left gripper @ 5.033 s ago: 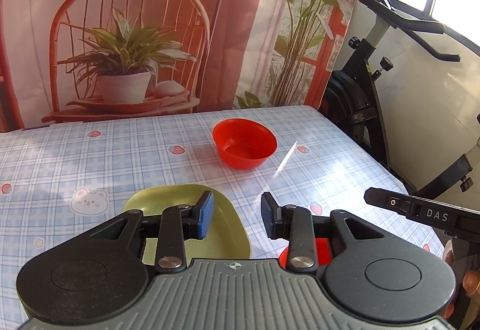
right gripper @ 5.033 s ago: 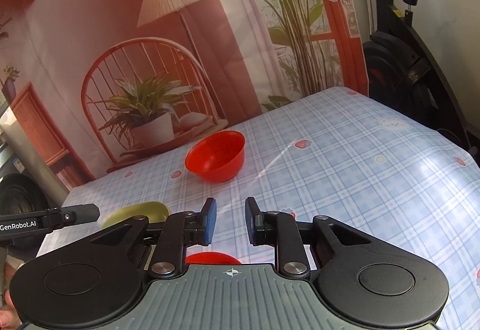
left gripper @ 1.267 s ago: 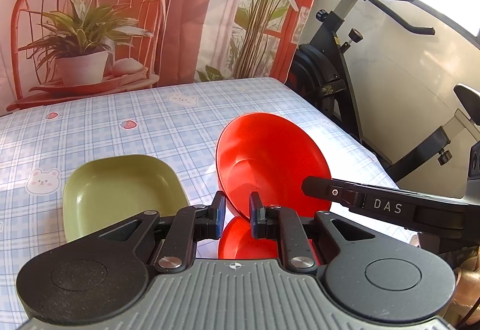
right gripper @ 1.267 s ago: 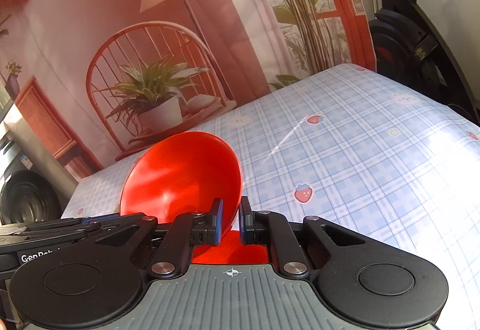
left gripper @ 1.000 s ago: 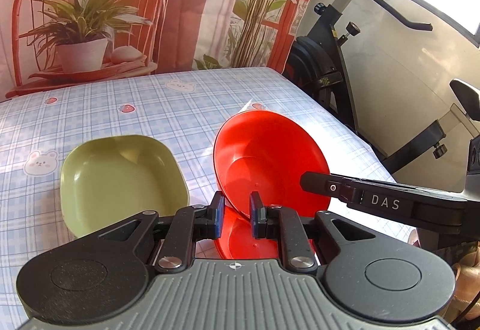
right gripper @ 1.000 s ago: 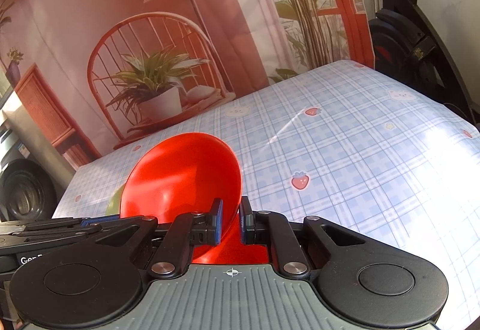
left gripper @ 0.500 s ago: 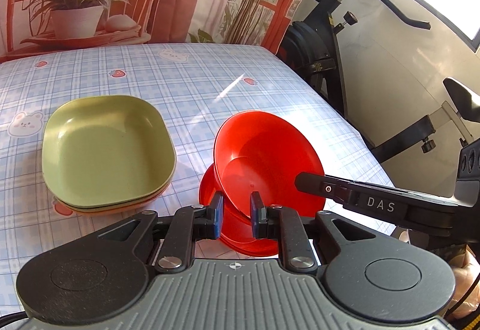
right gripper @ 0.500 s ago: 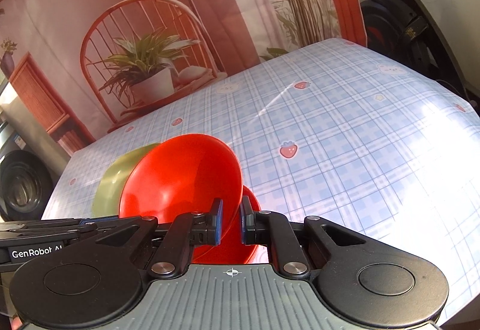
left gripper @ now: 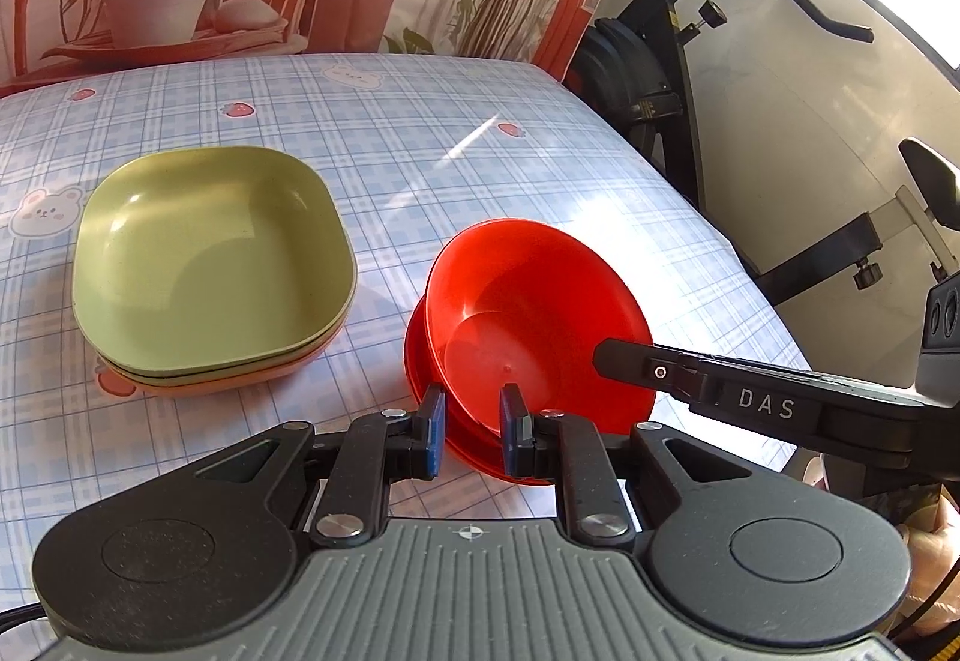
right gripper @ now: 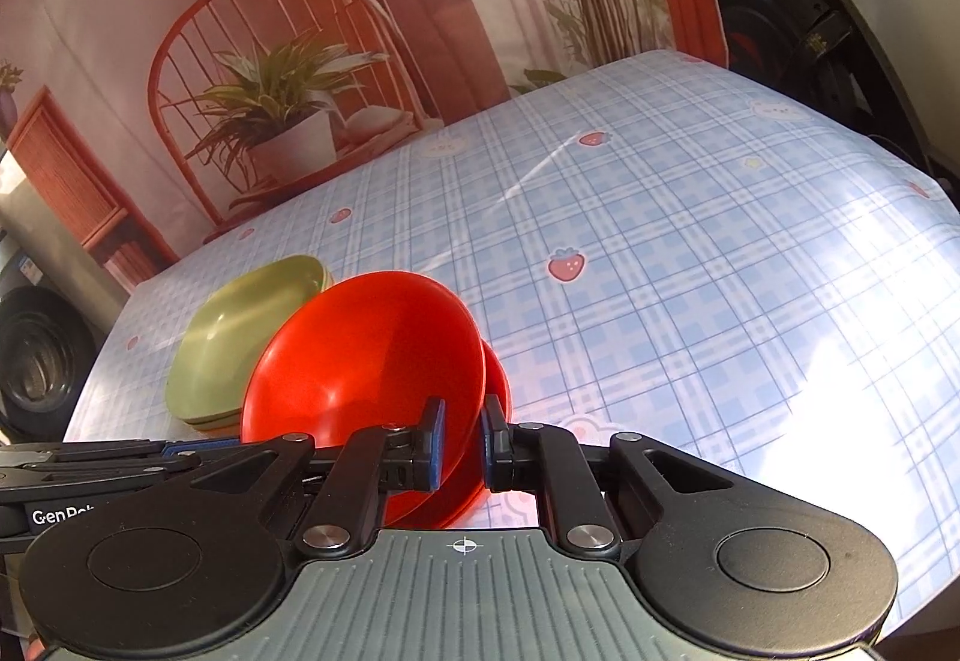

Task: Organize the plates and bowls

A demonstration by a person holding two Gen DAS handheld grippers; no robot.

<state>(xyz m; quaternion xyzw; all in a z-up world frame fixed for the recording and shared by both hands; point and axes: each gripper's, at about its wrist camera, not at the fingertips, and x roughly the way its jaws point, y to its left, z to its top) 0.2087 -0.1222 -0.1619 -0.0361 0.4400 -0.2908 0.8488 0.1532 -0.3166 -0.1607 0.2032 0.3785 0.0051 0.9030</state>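
A red bowl (left gripper: 528, 319) sits tilted in another red bowl (left gripper: 420, 361) on the checked tablecloth. My left gripper (left gripper: 473, 424) has its jaws slightly apart around the upper bowl's near rim. My right gripper (right gripper: 461, 439) is shut on the same bowl's rim (right gripper: 372, 355) from the other side. The lower red bowl's edge (right gripper: 499, 379) shows just beyond the fingers. A stack of square plates, green (left gripper: 204, 253) on top and orange (left gripper: 210, 382) below, lies left of the bowls; it also shows in the right wrist view (right gripper: 240, 337).
The table's right edge (left gripper: 708, 235) drops off toward an exercise bike (left gripper: 660, 78). A printed backdrop with a chair and plant (right gripper: 270, 120) hangs behind the table. The right gripper's body (left gripper: 768, 403) reaches in from the right.
Both grippers brought the far red bowl toward the near edge and lowered it into the other red bowl. My left jaws have widened slightly in the last half second.
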